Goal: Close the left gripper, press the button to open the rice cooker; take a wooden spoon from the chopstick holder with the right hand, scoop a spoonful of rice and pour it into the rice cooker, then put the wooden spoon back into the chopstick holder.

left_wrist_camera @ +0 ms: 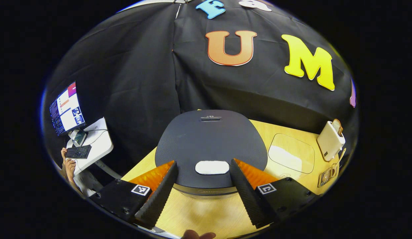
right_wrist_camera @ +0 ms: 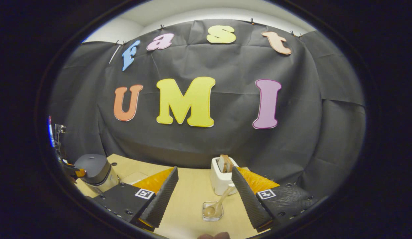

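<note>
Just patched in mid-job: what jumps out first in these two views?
The dark, rounded rice cooker looms in the left gripper view, lid shut, its pale oval button between the open left gripper. In the right gripper view, the open right gripper faces a wooden spoon in a small clear holder, before a white toaster.

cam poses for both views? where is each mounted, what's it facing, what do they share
Left gripper view: rides on the left gripper, looking down along its open fingers at the closed rice cooker and its button.
Right gripper view: rides on the right gripper, facing the booth wall over the table; open fingers frame a wooden spoon lying in a clear container, toaster behind.
Shared: rice cooker, toaster, clear container, table.
</note>
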Motion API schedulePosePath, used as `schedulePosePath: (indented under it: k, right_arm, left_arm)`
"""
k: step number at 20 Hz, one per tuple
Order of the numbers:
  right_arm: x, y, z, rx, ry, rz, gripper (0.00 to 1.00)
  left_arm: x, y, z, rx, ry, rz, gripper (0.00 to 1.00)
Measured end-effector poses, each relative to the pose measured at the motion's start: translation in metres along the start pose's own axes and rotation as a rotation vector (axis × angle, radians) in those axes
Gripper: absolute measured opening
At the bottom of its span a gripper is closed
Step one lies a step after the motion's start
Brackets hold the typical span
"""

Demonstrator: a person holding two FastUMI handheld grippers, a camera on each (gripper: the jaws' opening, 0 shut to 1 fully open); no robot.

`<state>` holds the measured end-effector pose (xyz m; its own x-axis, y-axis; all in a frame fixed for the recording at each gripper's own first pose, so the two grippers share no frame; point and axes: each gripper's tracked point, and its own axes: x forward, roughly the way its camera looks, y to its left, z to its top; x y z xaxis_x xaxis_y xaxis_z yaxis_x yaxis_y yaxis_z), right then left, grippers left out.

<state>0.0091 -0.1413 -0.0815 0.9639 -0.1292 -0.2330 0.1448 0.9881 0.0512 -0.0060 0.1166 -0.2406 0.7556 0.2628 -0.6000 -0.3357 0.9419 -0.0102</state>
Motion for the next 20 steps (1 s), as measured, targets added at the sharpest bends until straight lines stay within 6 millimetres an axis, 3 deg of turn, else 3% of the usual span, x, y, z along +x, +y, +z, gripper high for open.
schedulePosePath:
  k: [4,10,13,17,19,20]
  right_arm:
    - [0.002,0.013,-0.008,0.002,0.025,0.027,0.96]
    - [0.009,0.027,-0.003,-0.033,0.028,0.033,0.96]
    - [0.013,0.026,0.004,-0.008,0.013,0.023,0.96]
    - [0.016,0.031,0.033,0.044,-0.044,0.003,0.95]
    - [0.012,0.037,0.062,0.063,-0.113,0.002,0.96]
    - [0.009,0.042,0.070,0.064,-0.134,0.011,0.97]
  left_arm:
    - [0.002,-0.001,-0.004,0.037,-0.110,0.003,1.00]
    - [-0.006,0.003,0.006,-0.013,-0.170,0.015,1.00]
    - [-0.023,-0.009,0.054,0.049,-0.268,-0.003,1.00]
    - [-0.050,-0.080,0.126,0.088,-0.407,-0.138,0.99]
    - [-0.081,-0.119,0.158,0.102,-0.459,-0.217,1.00]
    - [-0.092,-0.130,0.164,0.095,-0.483,-0.253,1.00]
